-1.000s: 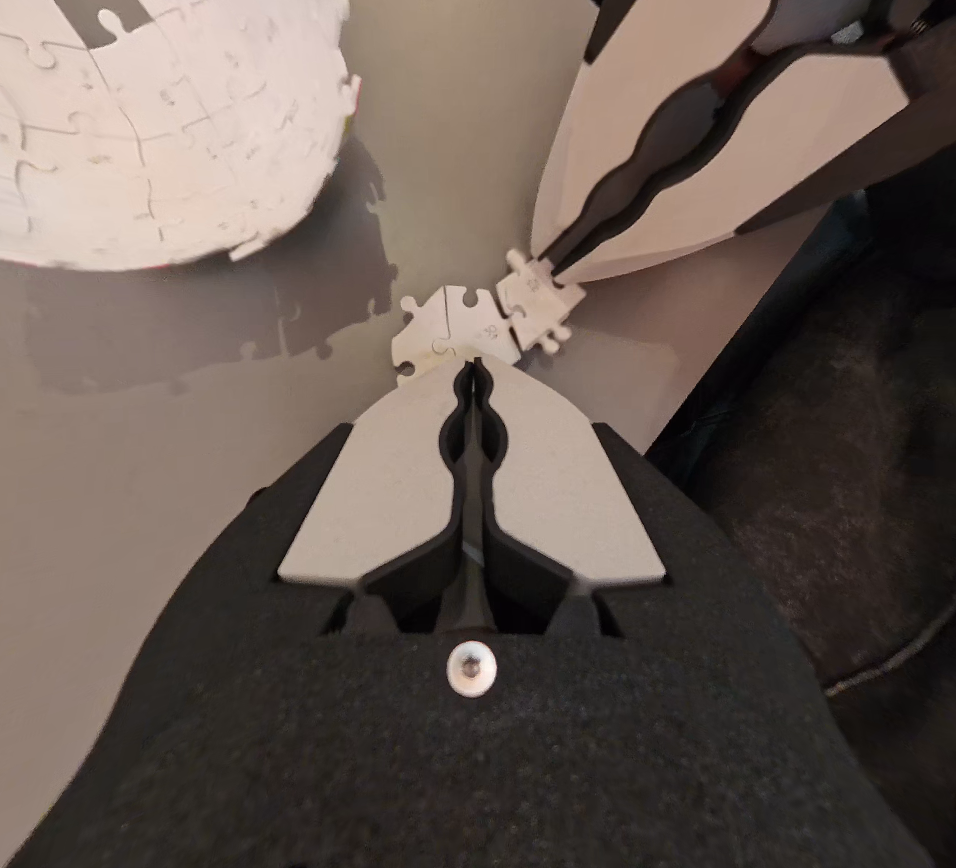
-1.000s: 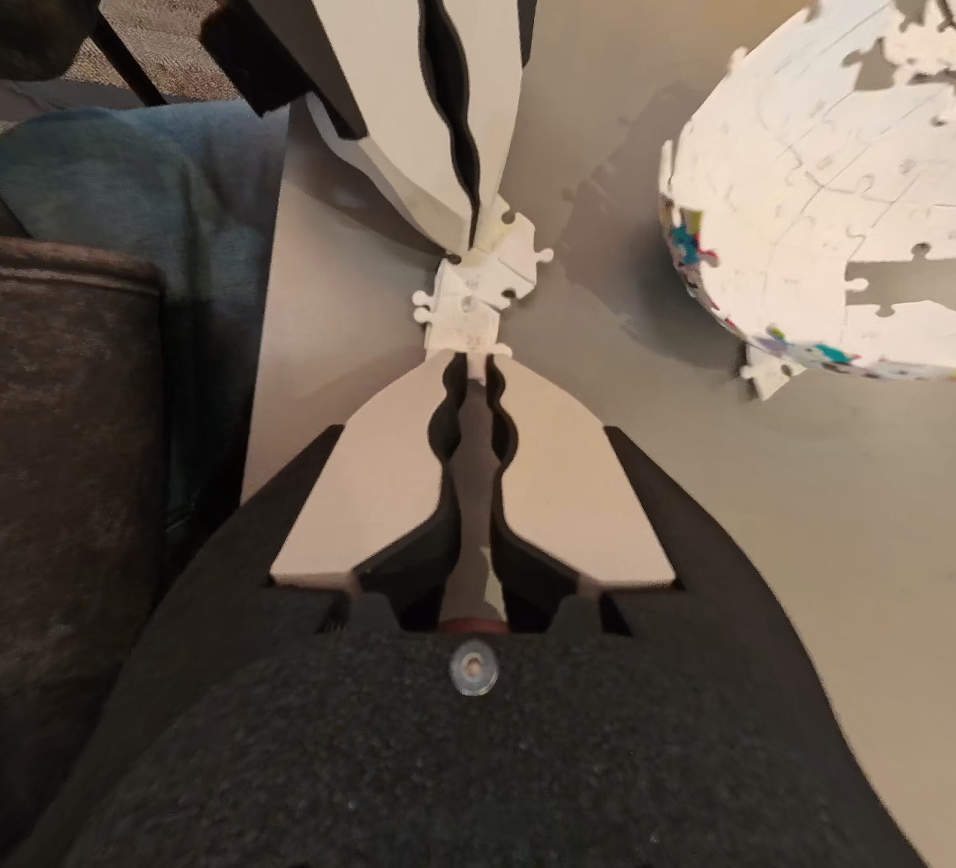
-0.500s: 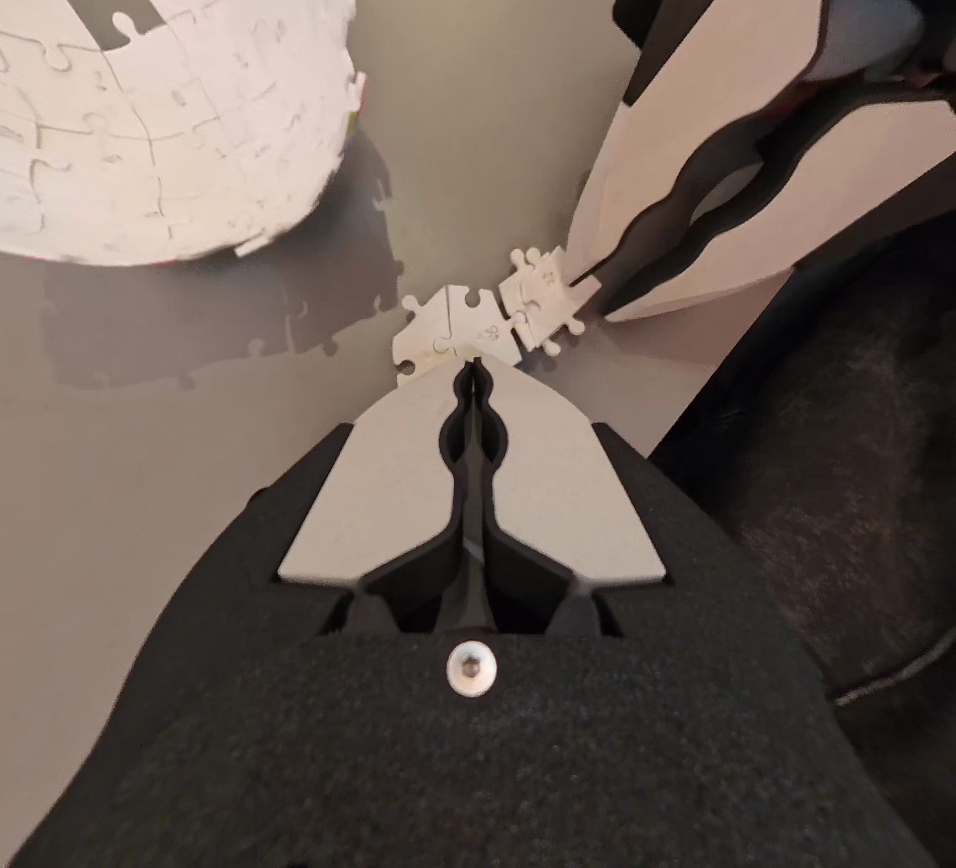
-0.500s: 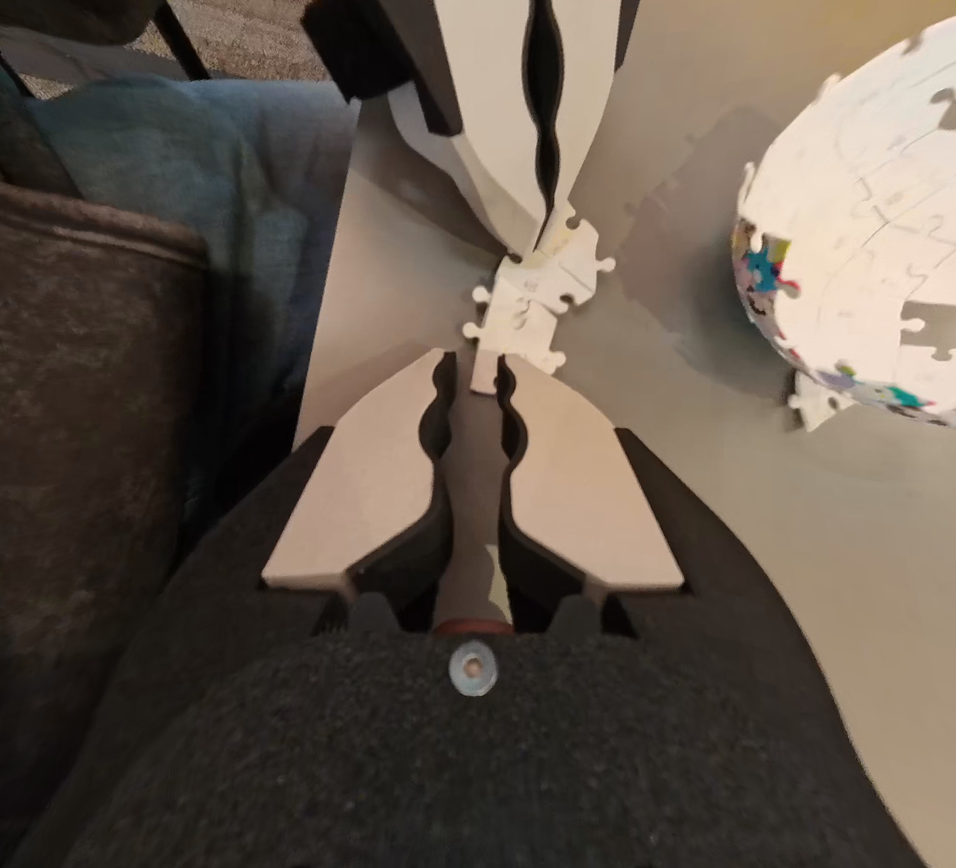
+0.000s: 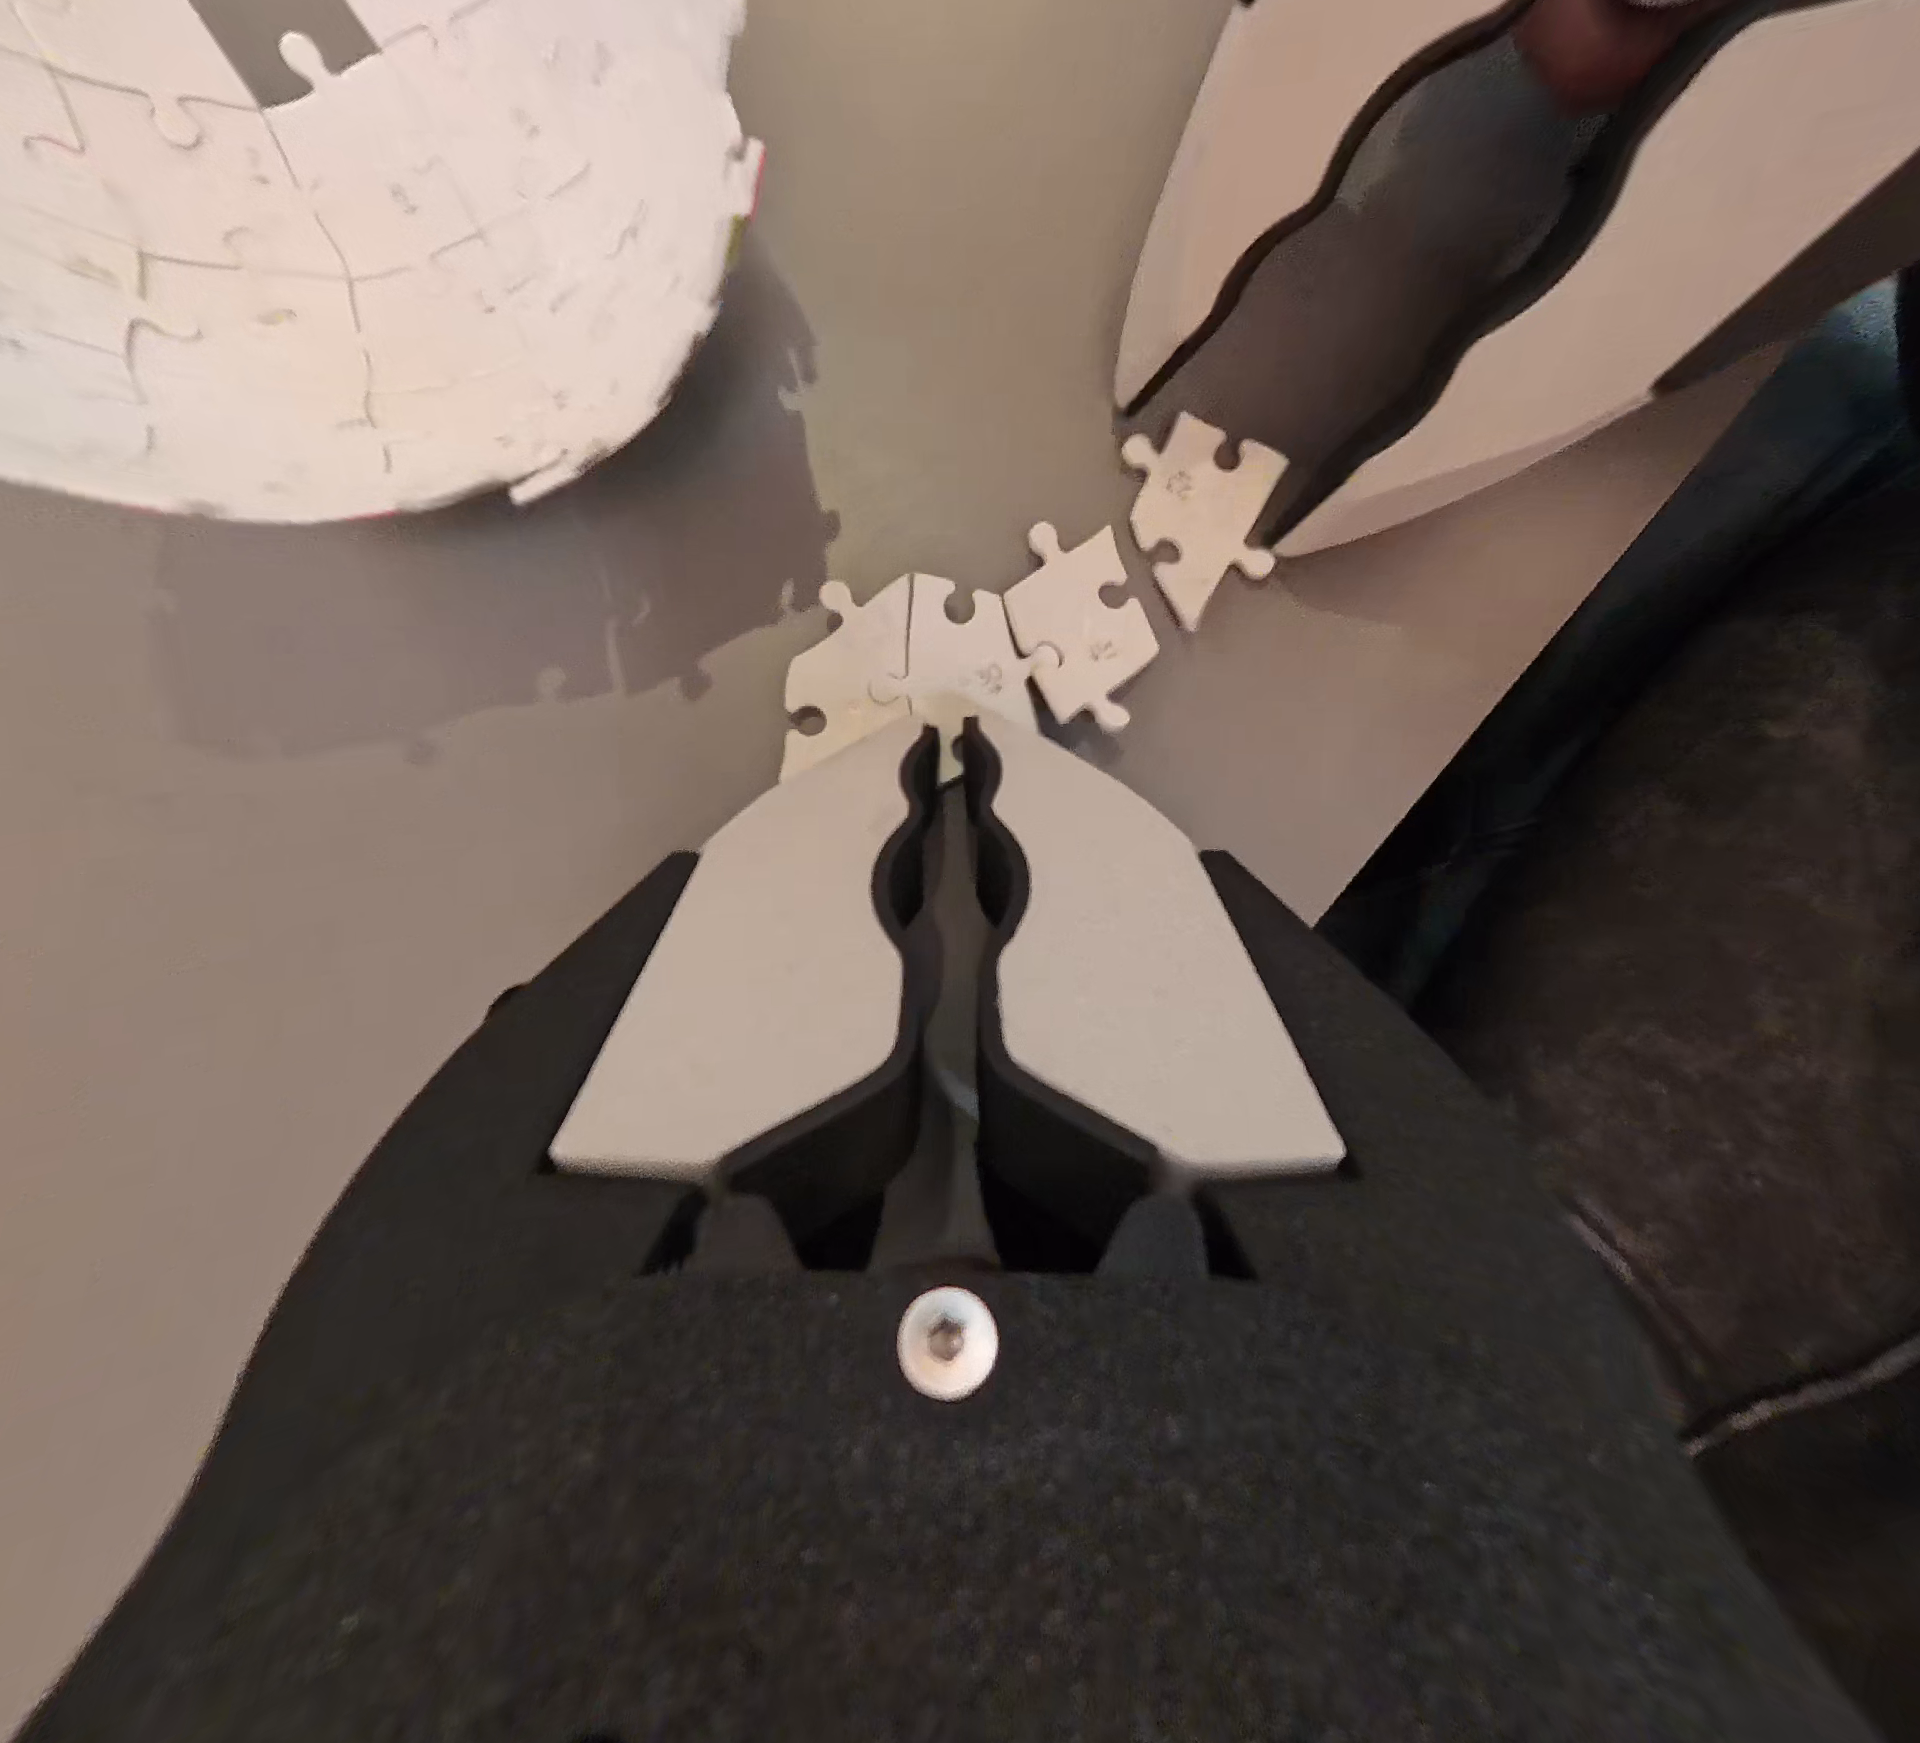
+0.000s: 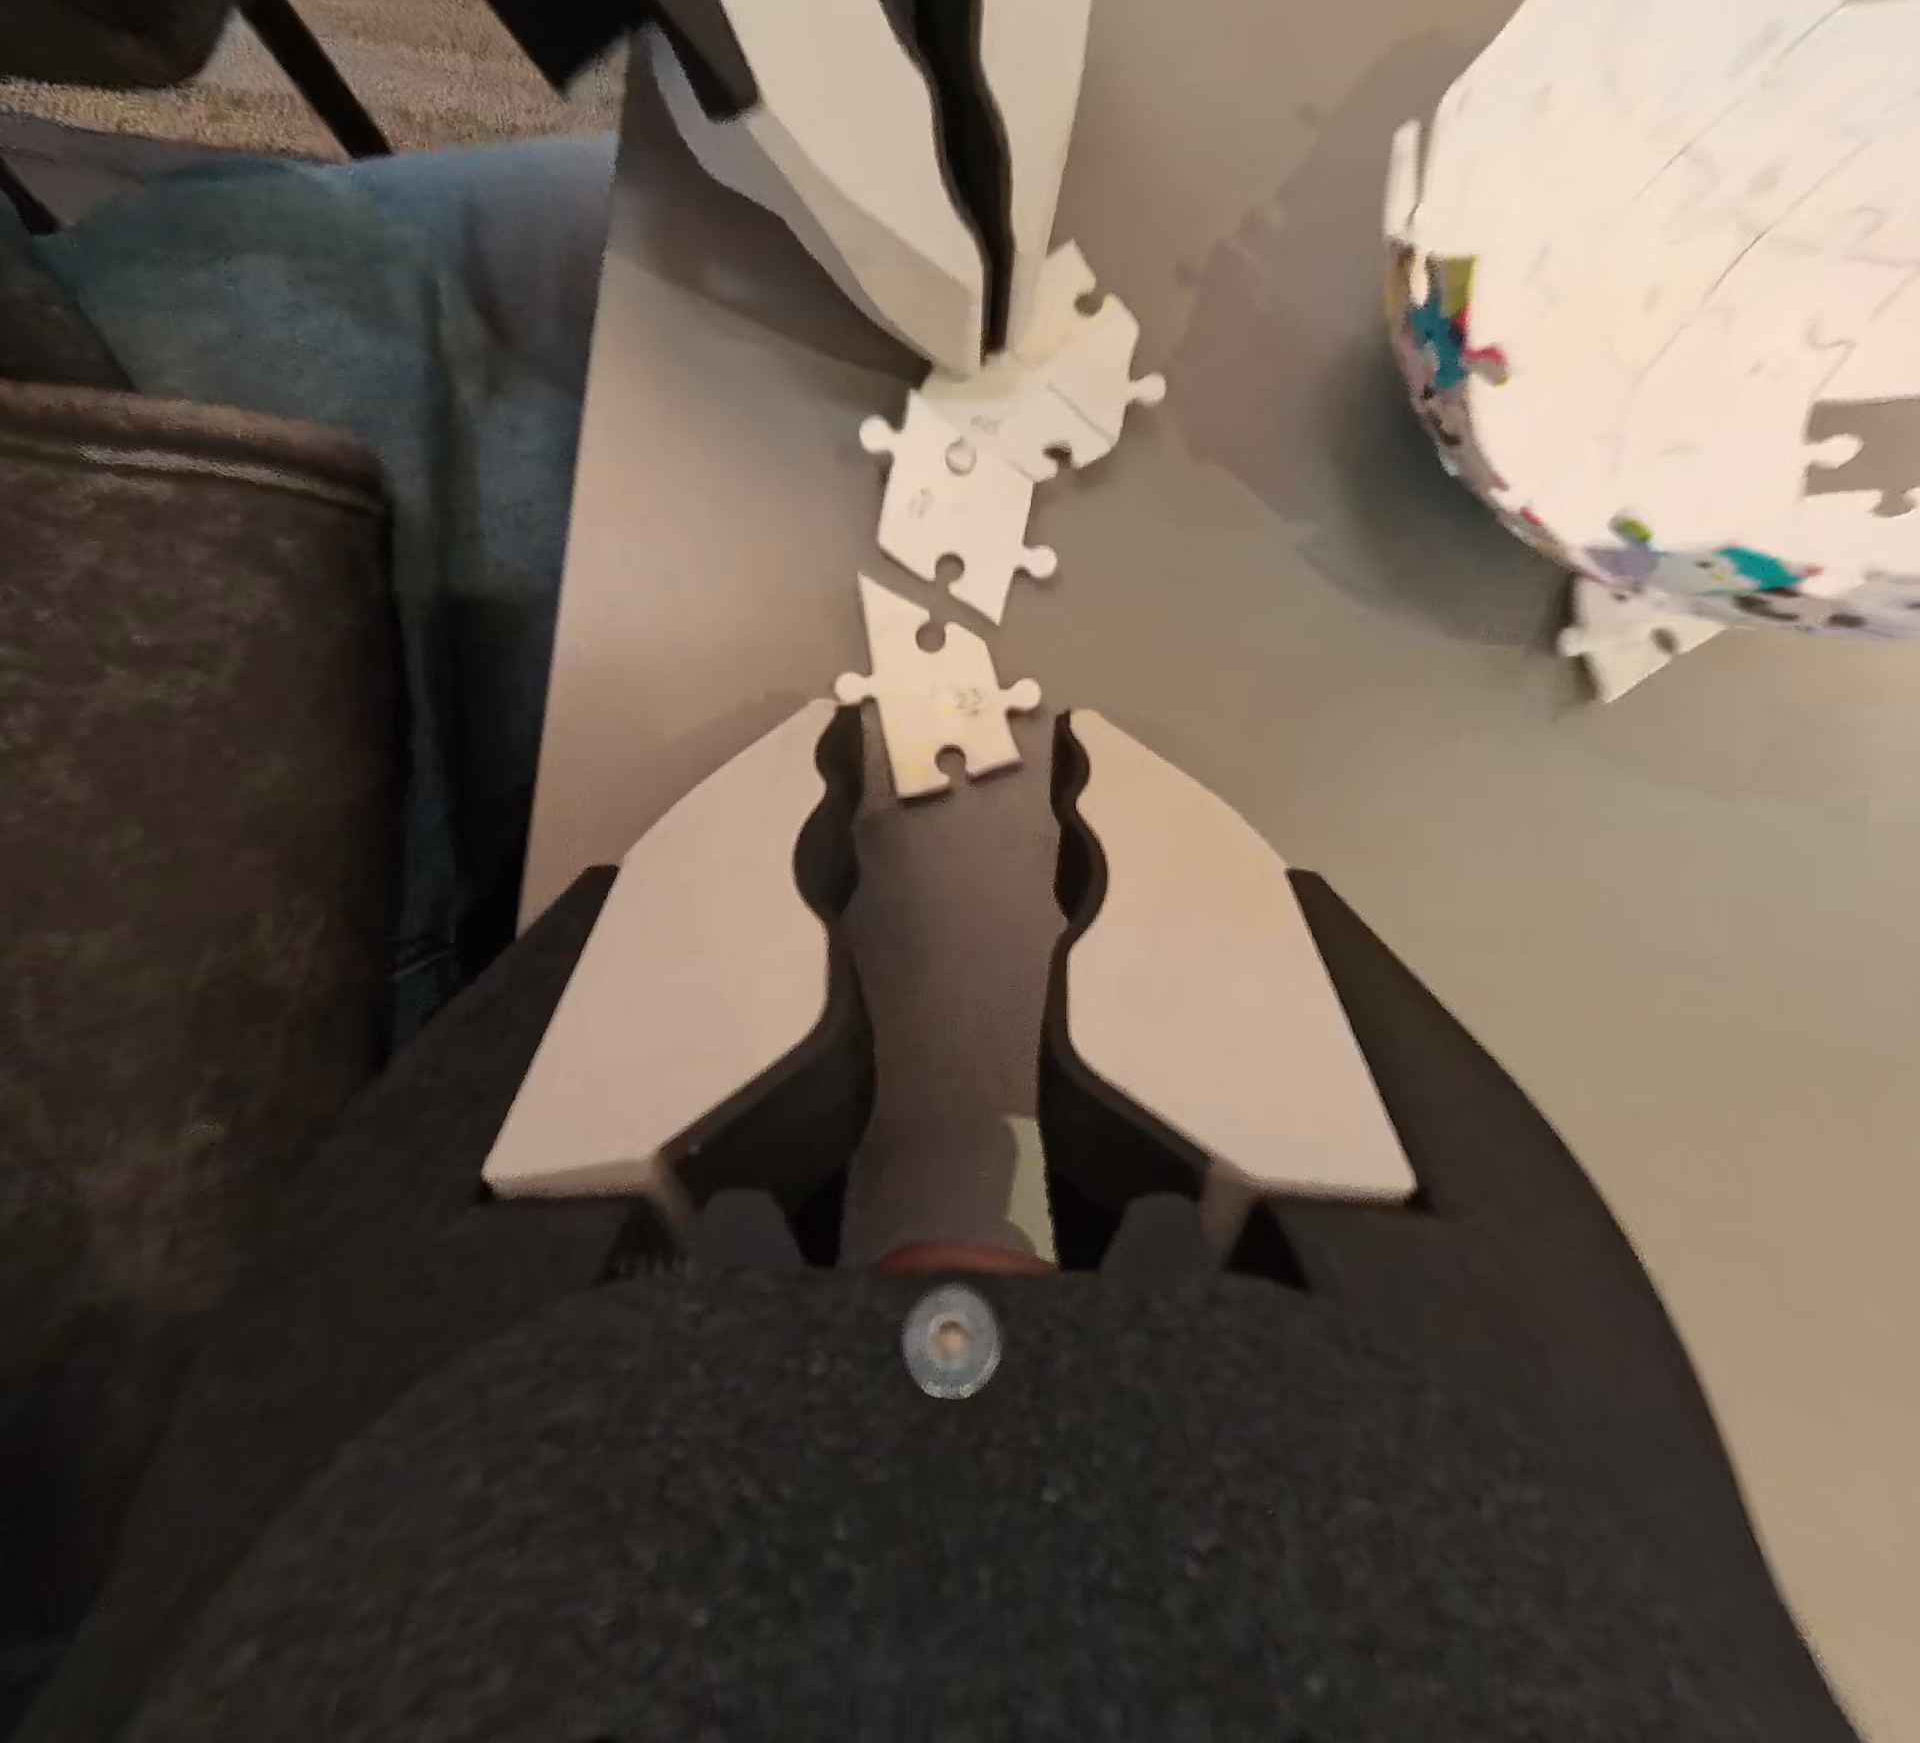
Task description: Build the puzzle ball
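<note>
Left wrist view: the left claw (image 5: 945, 737) pinches a joined strip of puzzle pieces (image 5: 914, 654) on the grey tabletop (image 5: 312, 966), near the unfinished puzzle ball (image 5: 343, 166).

Right wrist view: the right claw (image 6: 961, 727) gapes wide, a loose piece (image 6: 935, 706) lying free between its tips, beside the strip (image 6: 966, 498).

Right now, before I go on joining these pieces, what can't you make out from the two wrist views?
- Puzzle ball: cut off by the frame edge in both views; motion-blurred in the right wrist view.
- Left gripper: its fingertips hide the near part of the joined pieces.
- Loose piece: whether it touches a finger of the open right gripper is unclear.
</note>
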`<state>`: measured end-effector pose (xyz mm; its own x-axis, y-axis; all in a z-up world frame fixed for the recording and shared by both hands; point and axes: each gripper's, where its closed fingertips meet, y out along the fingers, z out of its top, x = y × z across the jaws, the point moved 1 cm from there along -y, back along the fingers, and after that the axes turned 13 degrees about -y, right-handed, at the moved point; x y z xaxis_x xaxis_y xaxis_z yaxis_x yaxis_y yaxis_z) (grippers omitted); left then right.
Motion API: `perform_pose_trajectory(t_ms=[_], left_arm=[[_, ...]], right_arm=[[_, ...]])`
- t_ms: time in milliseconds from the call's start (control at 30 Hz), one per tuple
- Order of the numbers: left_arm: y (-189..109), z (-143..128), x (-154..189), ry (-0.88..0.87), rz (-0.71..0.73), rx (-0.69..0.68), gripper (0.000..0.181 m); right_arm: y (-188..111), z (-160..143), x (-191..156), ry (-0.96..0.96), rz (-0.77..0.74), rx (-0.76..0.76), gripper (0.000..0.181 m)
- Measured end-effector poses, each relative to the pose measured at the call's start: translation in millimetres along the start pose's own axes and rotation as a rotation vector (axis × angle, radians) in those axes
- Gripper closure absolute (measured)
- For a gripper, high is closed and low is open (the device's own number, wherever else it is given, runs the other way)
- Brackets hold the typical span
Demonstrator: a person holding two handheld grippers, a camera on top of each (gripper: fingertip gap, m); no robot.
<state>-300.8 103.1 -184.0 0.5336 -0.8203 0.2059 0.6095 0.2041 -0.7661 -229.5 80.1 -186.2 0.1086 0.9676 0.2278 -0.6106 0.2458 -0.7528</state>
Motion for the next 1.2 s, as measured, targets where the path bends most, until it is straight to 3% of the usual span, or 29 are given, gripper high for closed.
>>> perform_pose_trajectory(t_ms=[233,433,700,900,1200], left_arm=[[-9.0,6.2,2.1,-0.016,-0.015,0.047,0.172],[-14.7,16.9,24.2,-0.095,-0.17,0.099,0.17],[-7.9,15.2,27.1,-0.106,-0.178,0.08,0.164],[-13.4,31.5,42.7,-0.239,-0.355,0.137,0.162],[-23.4,40.7,39.5,-0.411,-0.514,0.184,0.162]], right_arm=[[0.6,0.5,-7.6,0.038,0.027,0.041,0.151],[0.3,1.1,-6.1,0.02,-0.035,0.016,0.151],[-4.4,5.0,1.1,0.046,-0.078,0.049,0.151],[-22.0,32.4,12.0,0.035,-0.182,0.185,0.152],[-28.2,37.2,22.0,0.006,-0.285,0.193,0.152]])
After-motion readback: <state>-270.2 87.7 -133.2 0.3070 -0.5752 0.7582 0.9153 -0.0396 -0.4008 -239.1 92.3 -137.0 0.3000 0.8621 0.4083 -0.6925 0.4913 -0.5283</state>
